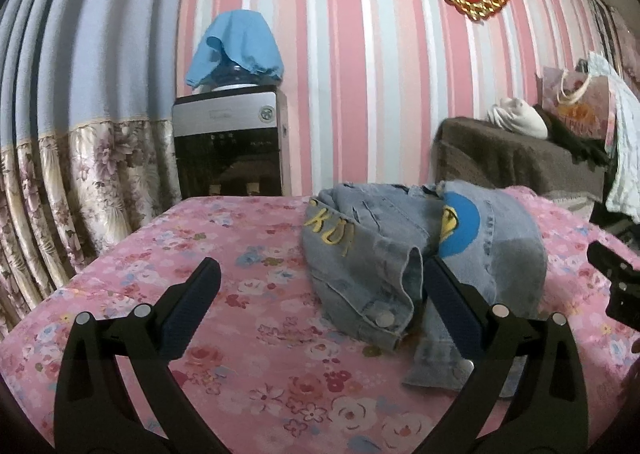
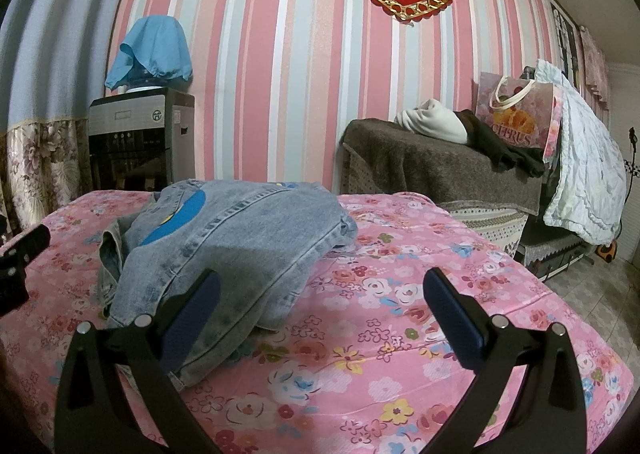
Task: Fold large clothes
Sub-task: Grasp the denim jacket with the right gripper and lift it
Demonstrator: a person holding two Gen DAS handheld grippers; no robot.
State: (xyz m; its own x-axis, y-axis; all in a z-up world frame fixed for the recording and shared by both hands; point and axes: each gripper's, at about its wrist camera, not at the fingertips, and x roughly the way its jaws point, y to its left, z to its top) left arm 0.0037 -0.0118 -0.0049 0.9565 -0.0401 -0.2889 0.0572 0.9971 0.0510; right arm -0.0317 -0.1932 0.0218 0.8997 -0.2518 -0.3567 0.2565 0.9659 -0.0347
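So the denim jacket (image 1: 400, 250) is sitting in a rumpled heap on the bed, on top of the pink floral bedsheet (image 1: 200, 254), toward the far half of it. It's light-wash denim, kind of bunched up rather than flat. There's a round blue patch with yellow on it, and yellow letters stitched along one folded-over part. From the left wrist view a sleeve cuff with a metal snap button flops toward the camera, and some hem pokes out underneath it.

The left gripper (image 1: 320, 294) is spread wide open with nothing in it. Its right finger sits just at the near edge of the jacket, by the cuff. The right gripper (image 2: 326, 302) is also wide open and empty. Its left finger overlaps the near edge of the denim in its own view, can't tell if it's actually touching.

Behind the bed there's a water dispenser (image 1: 230, 146) with a blue cloth (image 1: 236, 46) draped over the bottle, against pink striped wallpaper.
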